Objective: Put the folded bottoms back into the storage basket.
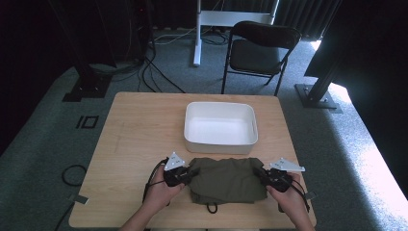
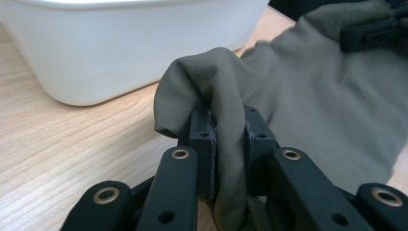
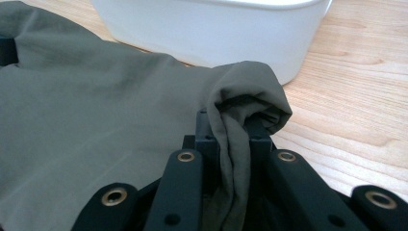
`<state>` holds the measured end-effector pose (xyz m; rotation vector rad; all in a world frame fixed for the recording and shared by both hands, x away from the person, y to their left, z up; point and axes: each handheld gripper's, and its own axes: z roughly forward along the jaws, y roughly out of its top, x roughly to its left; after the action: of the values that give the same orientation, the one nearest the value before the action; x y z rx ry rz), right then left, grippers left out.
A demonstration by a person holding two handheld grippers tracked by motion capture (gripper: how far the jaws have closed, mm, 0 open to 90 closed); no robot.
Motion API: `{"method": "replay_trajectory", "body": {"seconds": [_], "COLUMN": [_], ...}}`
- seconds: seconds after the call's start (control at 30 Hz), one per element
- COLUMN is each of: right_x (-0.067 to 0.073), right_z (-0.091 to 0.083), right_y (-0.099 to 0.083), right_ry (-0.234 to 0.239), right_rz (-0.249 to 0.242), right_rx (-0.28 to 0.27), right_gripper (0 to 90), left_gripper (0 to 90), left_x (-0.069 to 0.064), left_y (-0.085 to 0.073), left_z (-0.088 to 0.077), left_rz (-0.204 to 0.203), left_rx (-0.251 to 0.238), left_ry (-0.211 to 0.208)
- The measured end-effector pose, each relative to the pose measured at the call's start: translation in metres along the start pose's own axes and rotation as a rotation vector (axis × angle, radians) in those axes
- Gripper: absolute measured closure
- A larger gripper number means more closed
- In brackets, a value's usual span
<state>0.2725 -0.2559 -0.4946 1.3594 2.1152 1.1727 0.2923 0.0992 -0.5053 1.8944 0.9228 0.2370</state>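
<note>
Writing: we read no brand, label or lettering on the cloth, the tub or the grippers; a square outline mark (image 1: 87, 121) on the carpet left of the table is too small for us to read.
Cloth: we see a folded olive-green cloth (image 1: 225, 179) lying on the near half of the table, just in front of the tub, its two far corners lifted.
Left gripper: our left gripper (image 1: 184, 176) pinches the cloth's left far corner; in the left gripper view the fabric (image 2: 226, 115) bunches up between the two pressed-together jaws.
Right gripper: our right gripper (image 1: 267, 177) pinches the right far corner; in the right gripper view a fold (image 3: 240, 125) is squeezed tight between its jaws.
Tub: a white rectangular tub (image 1: 220, 143) stands past the cloth, near the table's middle.
Surface: a light wood-grain table (image 1: 139, 130), matt and pale.
Room: grey carpet (image 1: 43, 139), dark curtains at the back, a black folding chair (image 1: 260, 50) beyond the table, a white stand leg (image 1: 197, 33), black cables (image 1: 154, 72) on the floor, sunlight at the right.
</note>
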Motion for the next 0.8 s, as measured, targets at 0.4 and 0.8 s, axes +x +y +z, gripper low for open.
{"method": "replay_trajectory", "body": {"seconds": [0.4, 0.8], "right_x": [-0.005, -0.007], "right_z": [0.008, 0.007], "right_y": [-0.004, -0.003], "right_ry": [0.006, 0.013], "right_rz": [0.004, 0.032], "right_rx": [0.033, 0.014], "right_gripper": [81.6, 81.8], "left_gripper": [80.9, 80.8], "left_x": [0.003, 0.003], "left_y": [-0.009, 0.0], "left_z": [0.01, 0.004], "left_rz": [-0.036, -0.051], "left_rx": [0.034, -0.009], "left_ry": [0.001, -0.001]}}
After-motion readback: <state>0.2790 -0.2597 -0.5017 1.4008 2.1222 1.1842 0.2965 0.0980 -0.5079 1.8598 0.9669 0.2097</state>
